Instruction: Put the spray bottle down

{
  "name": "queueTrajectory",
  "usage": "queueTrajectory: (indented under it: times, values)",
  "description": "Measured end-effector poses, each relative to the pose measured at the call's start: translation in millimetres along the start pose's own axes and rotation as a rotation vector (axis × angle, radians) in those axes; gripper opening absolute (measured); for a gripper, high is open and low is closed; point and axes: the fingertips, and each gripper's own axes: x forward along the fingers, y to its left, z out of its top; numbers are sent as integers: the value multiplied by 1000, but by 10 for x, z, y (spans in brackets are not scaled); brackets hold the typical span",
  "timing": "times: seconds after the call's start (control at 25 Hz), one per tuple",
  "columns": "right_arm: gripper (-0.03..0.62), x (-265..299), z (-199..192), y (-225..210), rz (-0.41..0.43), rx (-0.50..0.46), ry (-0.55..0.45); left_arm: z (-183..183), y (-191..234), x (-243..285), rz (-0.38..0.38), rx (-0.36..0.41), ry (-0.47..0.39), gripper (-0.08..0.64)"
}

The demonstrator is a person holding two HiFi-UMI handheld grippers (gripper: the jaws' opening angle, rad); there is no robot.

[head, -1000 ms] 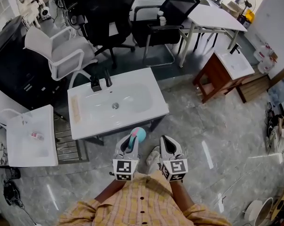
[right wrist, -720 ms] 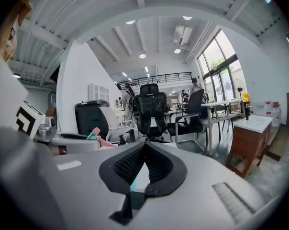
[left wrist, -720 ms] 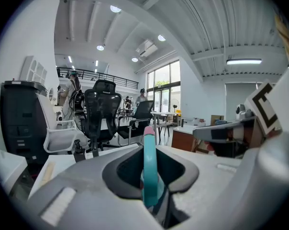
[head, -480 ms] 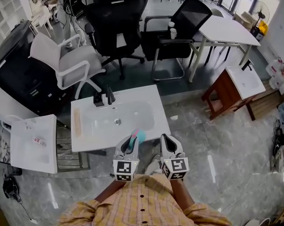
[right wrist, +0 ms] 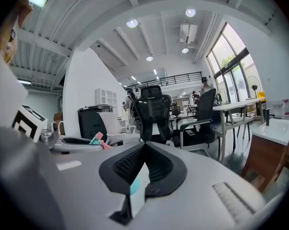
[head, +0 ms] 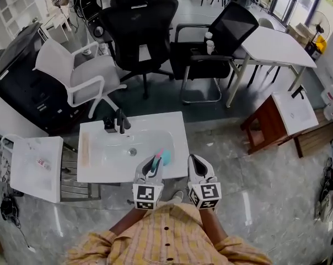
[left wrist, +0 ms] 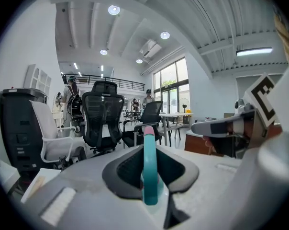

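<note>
Office, white sink (head: 100,173) mid-frame | left tool (head: 153,165) clamped on teal spray bottle (head: 165,159), lower centre | right tool (head: 195,164) closed, empty | bottle likely light, stiff, slick plastic; hold by body

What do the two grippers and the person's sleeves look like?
The left gripper and right gripper are light grey moulded shells with black ribbed pads inside the jaws. Each carries a white cube with black square markers. The shirt is orange-yellow plaid with dark buttons, forearms bare.
</note>
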Motion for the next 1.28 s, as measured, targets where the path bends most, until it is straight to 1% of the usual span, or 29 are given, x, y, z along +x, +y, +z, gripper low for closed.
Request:
queueTrajectory:
  times: [0.24, 0.52, 0.8, 1.08, 1.28]
  values:
    - [2, 169, -32, -220, 49, 15, 13, 55, -46, 282, 41, 20, 5, 72]
    - [2, 320, -136, -340, 55, 37, 29, 66, 51, 543, 63, 28, 26, 72]
    - [2, 499, -209, -351, 36, 60, 61, 37, 201, 841, 33, 28, 63, 71]
    - [2, 708, -286, -474, -4, 89, 85, 11, 306, 1189, -4, 40, 92, 72]
    - [2, 833, -396, -448, -3, 89, 115, -52, 418, 1423, -19, 40, 108, 72]
